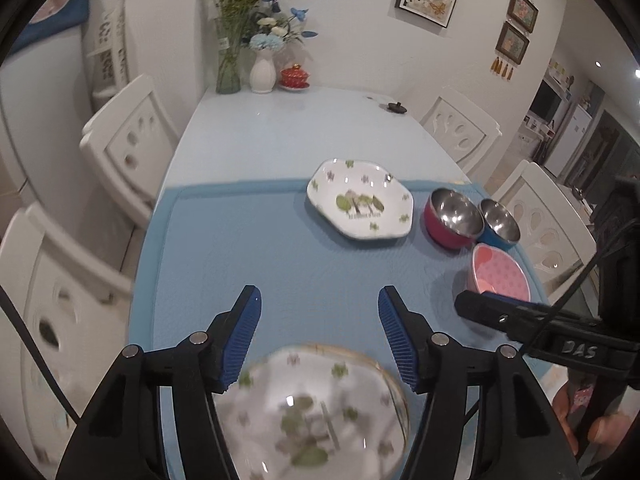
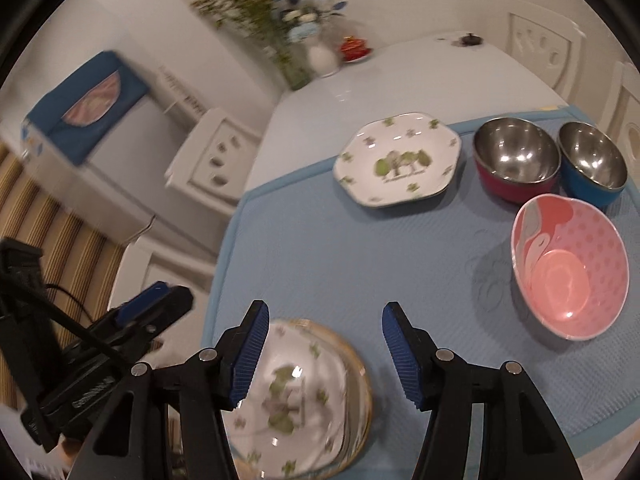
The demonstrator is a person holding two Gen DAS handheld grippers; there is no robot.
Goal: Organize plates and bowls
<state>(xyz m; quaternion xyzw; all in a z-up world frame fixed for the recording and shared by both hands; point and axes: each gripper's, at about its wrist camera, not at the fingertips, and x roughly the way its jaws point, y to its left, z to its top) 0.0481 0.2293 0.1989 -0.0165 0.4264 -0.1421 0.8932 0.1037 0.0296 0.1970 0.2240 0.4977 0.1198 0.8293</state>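
Plates [image 1: 316, 408] sit stacked at the near edge of the blue mat [image 1: 240, 248], below both tongs. The left gripper [image 1: 318, 336] and right gripper [image 2: 324, 354] are open, holding nothing. A bump could slide the stack off.

A white hexagonal tree-printed plate [image 2: 398, 160] lies flat beside a red steel-lined bowl [image 2: 514, 160], a blue steel-lined bowl [image 2: 592, 164] and a pink dotted bowl [image 2: 568, 272]; a matching plate [image 2: 296, 400] lies nearest.

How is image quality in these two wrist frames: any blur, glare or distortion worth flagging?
Left wrist view: near stack of floral plates smeared by blur, far floral plate sharper, fisheye bends the chairs. Right wrist view: flowers and cabinet streaked by motion blur, lamp glints in the red steel bowl, pink bowl crisp.
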